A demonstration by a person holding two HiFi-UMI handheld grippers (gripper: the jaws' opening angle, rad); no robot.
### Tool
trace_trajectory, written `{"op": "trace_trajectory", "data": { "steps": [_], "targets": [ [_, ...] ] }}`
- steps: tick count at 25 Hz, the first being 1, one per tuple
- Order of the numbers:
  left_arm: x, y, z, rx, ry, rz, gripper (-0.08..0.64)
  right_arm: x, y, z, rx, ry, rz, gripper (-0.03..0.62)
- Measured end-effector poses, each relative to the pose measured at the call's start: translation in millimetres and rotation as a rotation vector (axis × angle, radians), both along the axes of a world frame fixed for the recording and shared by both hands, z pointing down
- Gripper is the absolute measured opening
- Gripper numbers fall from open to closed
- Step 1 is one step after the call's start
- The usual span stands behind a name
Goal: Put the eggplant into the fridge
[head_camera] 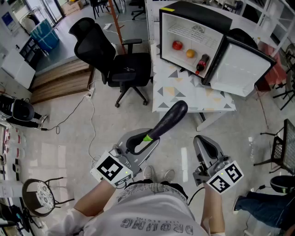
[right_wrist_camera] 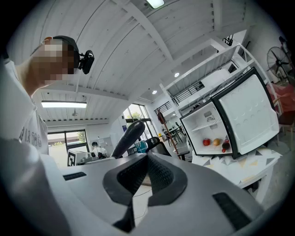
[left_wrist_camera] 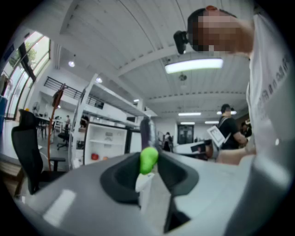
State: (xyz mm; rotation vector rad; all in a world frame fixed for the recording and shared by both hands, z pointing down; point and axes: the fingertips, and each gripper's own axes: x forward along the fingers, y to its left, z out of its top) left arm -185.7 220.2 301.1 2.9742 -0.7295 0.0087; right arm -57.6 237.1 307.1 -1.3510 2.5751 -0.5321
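Left tongs [head_camera: 148, 138] closed on the green stem end of the eggplant [head_camera: 169, 119], with the long dark body projecting past the jaws towards the fridge [head_camera: 193, 13]. Right tongs [head_camera: 203, 142] were closed and carried nothing. I stood well short of the fridge, which sat open on its desk [head_camera: 184, 99] with the door [head_camera: 242, 67] swung out to its right, so the eggplant hung over bare floor rather than any support. The chief hazard, as I judged it, lay in the grip. Only the narrow stem was pinched, and the heavy free end could swing or slide out during the approach to the fridge and drop. A second hazard was the reach of that free end, which might strike the fridge's frame or door edge before the tongs arrived. Inside the fridge, a red fruit [head_camera: 177, 45], an orange fruit [head_camera: 190, 53] and a bottle [head_camera: 202, 63] occupied the lower part. A careless entry could topple the bottle or roll the fruits out.
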Motion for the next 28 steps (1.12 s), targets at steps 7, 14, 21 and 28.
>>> {"op": "trace_trajectory", "data": {
  "steps": [7, 14, 21, 28],
  "targets": [
    [12.4, 4.7, 0.6, -0.003, -0.003, -0.003, 0.118, 12.3, 0.6, 3.2, -0.012, 0.014, 0.013, 0.002],
    [25.5, 3.8, -1.4, 0.007, -0.011, -0.017, 0.118, 26.8, -2.9, 3.6, -0.012, 0.012, 0.016, 0.003],
    [48.7, 2.7, -1.7, 0.017, -0.012, -0.034, 0.118, 48.7, -4.7, 6.1, -0.011, 0.002, -0.005, 0.003],
    [77.7, 9.7, 3.3, 0.013, -0.015, -0.052, 0.118, 77.8, -1.6, 4.2, 0.008, -0.013, -0.019, 0.003]
  ]
}}
